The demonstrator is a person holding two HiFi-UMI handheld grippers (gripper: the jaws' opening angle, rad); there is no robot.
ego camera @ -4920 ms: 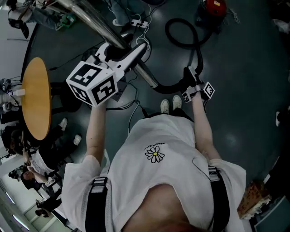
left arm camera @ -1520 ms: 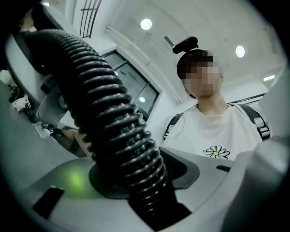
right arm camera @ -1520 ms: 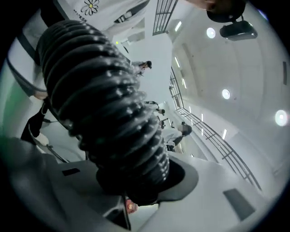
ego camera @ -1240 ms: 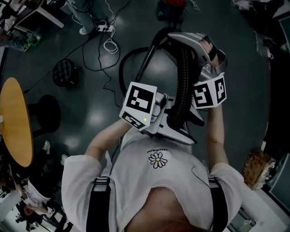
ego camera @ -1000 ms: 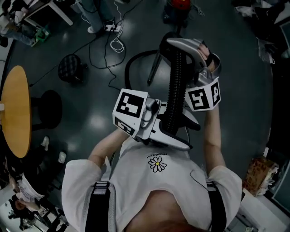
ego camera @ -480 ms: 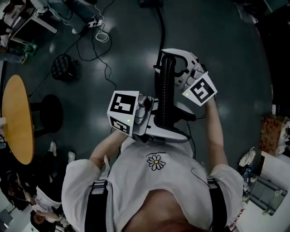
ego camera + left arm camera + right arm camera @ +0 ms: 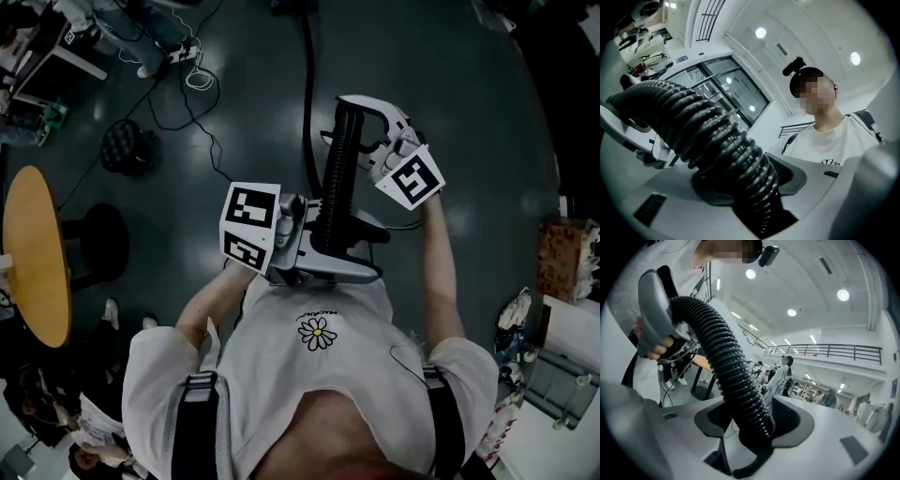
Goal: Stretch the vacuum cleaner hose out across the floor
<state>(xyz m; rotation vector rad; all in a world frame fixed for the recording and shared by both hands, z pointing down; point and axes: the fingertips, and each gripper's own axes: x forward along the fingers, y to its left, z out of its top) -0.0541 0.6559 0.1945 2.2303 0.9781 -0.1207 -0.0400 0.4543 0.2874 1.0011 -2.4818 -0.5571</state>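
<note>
The black ribbed vacuum hose [image 7: 339, 169] runs upright between my two grippers in front of my chest, and its far length [image 7: 306, 66] trails away over the dark floor. My left gripper [image 7: 333, 246] is shut on the hose's lower part; the ribs [image 7: 708, 136] fill the left gripper [image 7: 750, 187] in its own view. Higher up, the hose [image 7: 726, 362] passes between the jaws of my right gripper [image 7: 349, 127]. Those jaws are opening, and a gap shows beside the hose at the right gripper [image 7: 754, 427]. The left gripper's grey jaw [image 7: 654, 310] shows there too.
A round wooden table [image 7: 33, 253] and a black stool [image 7: 127, 145] stand at the left. Loose cables and a power strip [image 7: 183, 56] lie at the upper left. A cardboard box [image 7: 562, 258] and clutter sit at the right edge. People stand further off [image 7: 785, 373].
Both grippers have come lower and closer to my chest with the hose. The red vacuum body has left the top of the head view. The hose on the floor now lies straighter.
</note>
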